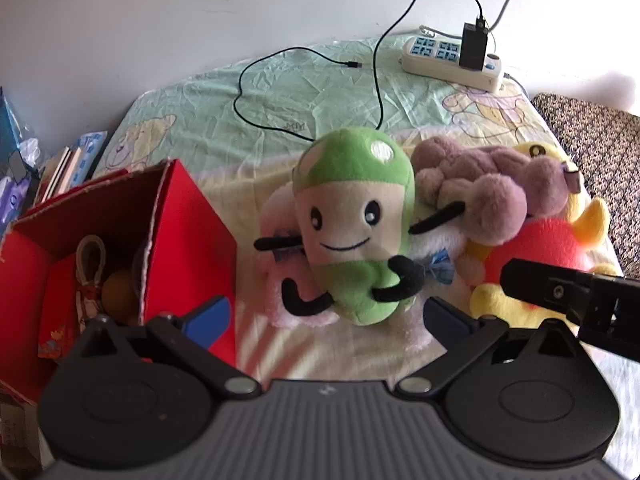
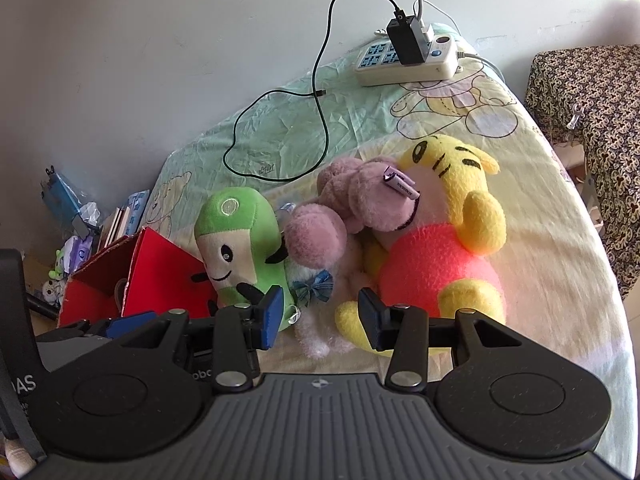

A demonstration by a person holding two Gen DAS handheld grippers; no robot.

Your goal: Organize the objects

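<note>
Green plush toy (image 1: 352,228) w/ a cream face and thin black limbs lies near the middle of the bed, leaning on a white-pink plush (image 2: 320,320) underneath it. Just right of it sits a mauve plush (image 1: 488,184), lumpy, w/ a small tag (image 2: 400,184) on it in the right wrist view. That one rests partly on a yellow bear plush (image 2: 448,248) in a red shirt, furthest right of the pile. All four toys touch or overlap.

Red cardboard box (image 1: 188,224) stands left of the green toy, just beside it, top open. Inside: a light rope-like item (image 1: 90,276) and a brownish round thing (image 1: 118,292); can't tell more.

L gripper (image 1: 326,314) hovers near side of the green toy, jaws wide apart, nothing held; blue pad (image 1: 212,318) sits in front of the box's red wall, the other finger low by the toy's right side. R gripper (image 2: 320,318) is also parted, narrower gap, empty, fingers on either side of the white-pink plush's low end: left finger in front of the green toy's base, right finger in front of the bear's yellow foot. Contact: can't tell.

Far end of bed sheet (image 1: 320,92): white power strip (image 1: 452,58) w/ a black charger (image 1: 474,44) plugged in, and a black cable (image 1: 304,76) looping loose over the sheet. Books and clutter (image 1: 60,168) far left off the bed; patterned cloth (image 2: 588,128) at right.
</note>
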